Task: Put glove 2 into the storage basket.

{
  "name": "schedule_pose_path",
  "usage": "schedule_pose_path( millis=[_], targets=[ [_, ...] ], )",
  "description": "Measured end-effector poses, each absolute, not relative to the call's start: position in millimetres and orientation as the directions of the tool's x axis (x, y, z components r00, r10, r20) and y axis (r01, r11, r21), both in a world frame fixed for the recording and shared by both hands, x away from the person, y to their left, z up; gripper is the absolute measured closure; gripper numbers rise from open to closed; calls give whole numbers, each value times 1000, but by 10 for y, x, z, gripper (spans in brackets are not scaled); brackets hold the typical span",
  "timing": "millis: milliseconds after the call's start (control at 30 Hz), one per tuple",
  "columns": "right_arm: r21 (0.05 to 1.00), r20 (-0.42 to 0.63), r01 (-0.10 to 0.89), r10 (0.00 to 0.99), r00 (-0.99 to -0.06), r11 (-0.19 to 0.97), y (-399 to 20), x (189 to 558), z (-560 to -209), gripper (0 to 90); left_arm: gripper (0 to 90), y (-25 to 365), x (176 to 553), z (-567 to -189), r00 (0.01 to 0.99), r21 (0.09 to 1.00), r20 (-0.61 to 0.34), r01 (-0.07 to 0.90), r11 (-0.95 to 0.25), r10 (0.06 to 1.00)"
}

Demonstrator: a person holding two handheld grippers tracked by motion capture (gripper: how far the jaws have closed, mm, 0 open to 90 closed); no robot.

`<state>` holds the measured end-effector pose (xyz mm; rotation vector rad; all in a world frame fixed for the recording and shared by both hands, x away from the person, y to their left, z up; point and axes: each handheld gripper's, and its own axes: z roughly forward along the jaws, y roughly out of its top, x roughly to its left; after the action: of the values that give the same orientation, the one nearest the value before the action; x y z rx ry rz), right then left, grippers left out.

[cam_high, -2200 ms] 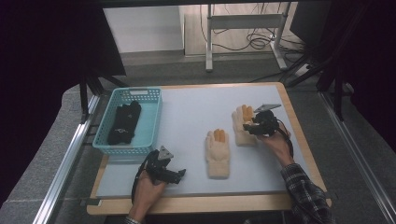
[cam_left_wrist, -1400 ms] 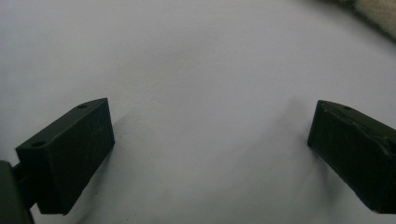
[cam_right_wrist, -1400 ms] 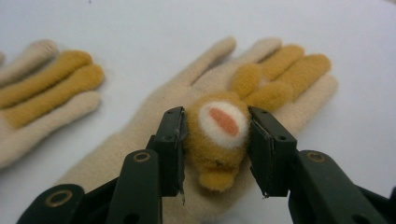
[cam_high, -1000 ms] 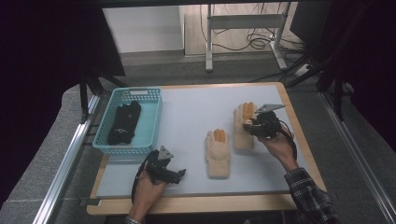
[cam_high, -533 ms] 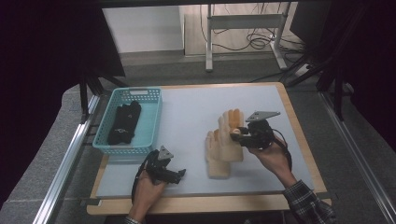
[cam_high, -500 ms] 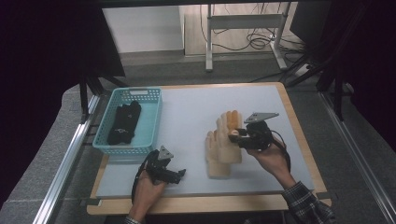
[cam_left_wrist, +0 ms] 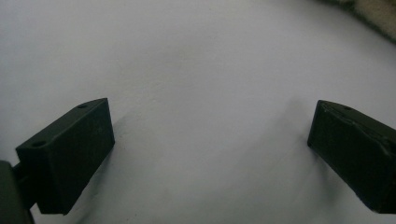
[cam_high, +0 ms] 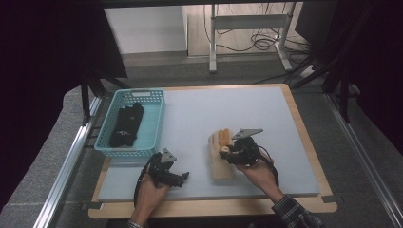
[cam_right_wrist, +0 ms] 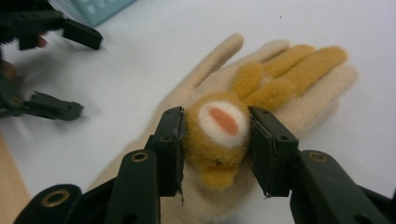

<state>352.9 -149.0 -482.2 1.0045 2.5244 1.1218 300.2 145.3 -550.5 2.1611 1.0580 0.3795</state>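
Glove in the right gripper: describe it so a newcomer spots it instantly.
On the grey table, right of the teal basket, two cream gloves are stacked. The right gripper clamps the upper glove, the one with fuzzy orange fingers and a white-and-orange patch.

The right tongs are gripping a glove over a second glove lying on the counter. The left tongs are resting near the counter's front edge, just below a basket holding black gloves.
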Motion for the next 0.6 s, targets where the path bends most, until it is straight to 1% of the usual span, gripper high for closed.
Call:
schedule_pose_path(
  millis=[133, 233, 367, 467, 600],
  targets=[
    [711, 80, 506, 659, -748, 488, -1496, 3551, -4880, 500, 8, 1454, 3003, -5505, 625, 694, -38, 578, -429, 780],
    [732, 91, 489, 643, -760, 475, -1563, 3565, -4799, 445, 8, 1454, 3003, -5505, 625, 694, -37, 578, -430, 780],
    [757, 87, 469, 641, -762, 455, -1711, 3576, -4664, 441, 8, 1454, 3003, -5505, 625, 694, -37, 577, -430, 780],
    [753, 85, 473, 646, -759, 457, -1831, 3587, -4653, 525, 8, 1453, 3003, -5505, 625, 694, -38, 578, -429, 780],
    [722, 103, 505, 648, -755, 473, -1956, 3603, -4777, 705, 8, 1454, 3003, -5504, 626, 694, -37, 578, -431, 779]
  ],
)
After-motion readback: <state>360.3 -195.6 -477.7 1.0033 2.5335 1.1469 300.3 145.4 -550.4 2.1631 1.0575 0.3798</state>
